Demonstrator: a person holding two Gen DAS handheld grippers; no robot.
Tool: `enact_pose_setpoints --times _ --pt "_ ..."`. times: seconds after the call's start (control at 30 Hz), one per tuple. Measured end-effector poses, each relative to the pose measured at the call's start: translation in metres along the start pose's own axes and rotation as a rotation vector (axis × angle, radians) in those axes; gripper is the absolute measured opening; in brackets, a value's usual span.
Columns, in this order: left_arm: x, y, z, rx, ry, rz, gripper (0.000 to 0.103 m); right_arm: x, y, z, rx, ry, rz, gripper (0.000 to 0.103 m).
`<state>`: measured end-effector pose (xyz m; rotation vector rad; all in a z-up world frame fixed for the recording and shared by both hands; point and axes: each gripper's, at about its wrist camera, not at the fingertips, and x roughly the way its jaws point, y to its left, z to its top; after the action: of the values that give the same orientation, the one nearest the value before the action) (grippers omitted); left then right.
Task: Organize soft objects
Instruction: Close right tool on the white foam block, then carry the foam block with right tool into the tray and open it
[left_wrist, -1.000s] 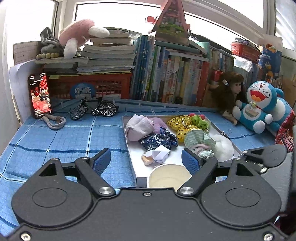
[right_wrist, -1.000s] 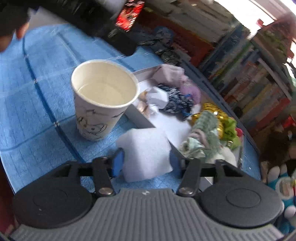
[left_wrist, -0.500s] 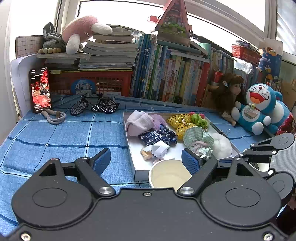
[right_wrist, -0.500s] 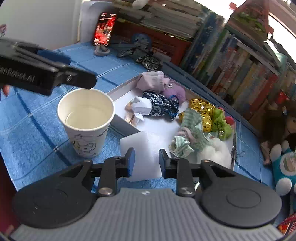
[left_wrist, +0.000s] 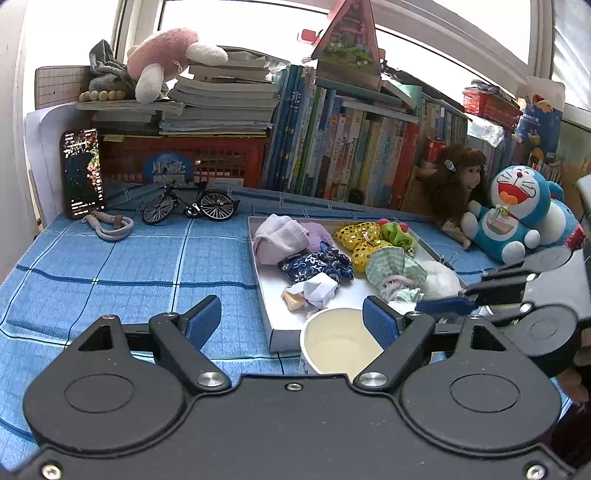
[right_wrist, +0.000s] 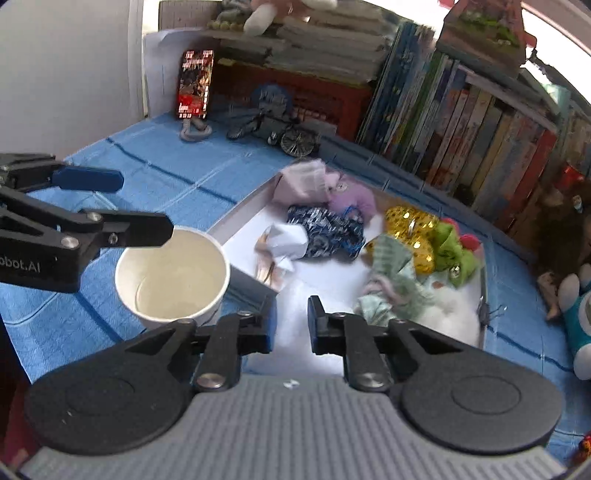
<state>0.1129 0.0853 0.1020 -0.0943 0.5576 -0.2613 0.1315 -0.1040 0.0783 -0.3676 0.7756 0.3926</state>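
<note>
One: Starting at the left, what does the scene hold?

Two: The left gripper (left_wrist: 290, 314) hangs released, jaws wide and empty, over a blue cloth (left_wrist: 110, 266). A paper cup (left_wrist: 338, 339) stands upright just below its right finger, touching the near corner of a white tray (left_wrist: 258, 266). It looks empty.

One: And the tray?

Two: Soft things (left_wrist: 306, 266) lie heaped in it: pink and purple bundles, a navy print pouch, crumpled paper, gold spotted pieces, a green checked cloth and white fluff. The near left part of its floor is bare.

One: Where is the piece being sorted?

Two: At the right. The right gripper (right_wrist: 292, 314) points steeply down over the tray's near edge with a white sponge (right_wrist: 295, 354) between its pads. Its jaws are opening, and the sponge seems to swell and fill the gap. The view is blurred, so I cannot tell whether the sponge already rests on the tray.

One: How would this step go well?

Two: My judgement is to open fully only once the sponge is low over the bare floor, then lift straight up. The cup sits close on the left and looks easy to tip, so keep the fingers clear of it
</note>
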Motion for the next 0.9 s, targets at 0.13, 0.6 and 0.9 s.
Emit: enact_pose_setpoints --times 0.13,0.6,0.9 --pt "-0.003 0.002 -0.002 -0.009 -0.007 -0.004 0.083 0.009 0.000 -0.017 0.003 0.006 -0.034 0.062" --pt "-0.001 0.001 -0.004 -0.013 0.002 -0.017 0.083 0.020 0.006 -0.017 0.042 0.066 0.099 0.064" --pt "0.002 -0.002 -0.007 0.003 0.005 -0.013 0.083 -0.012 -0.011 -0.002 0.097 -0.046 0.033 0.061"
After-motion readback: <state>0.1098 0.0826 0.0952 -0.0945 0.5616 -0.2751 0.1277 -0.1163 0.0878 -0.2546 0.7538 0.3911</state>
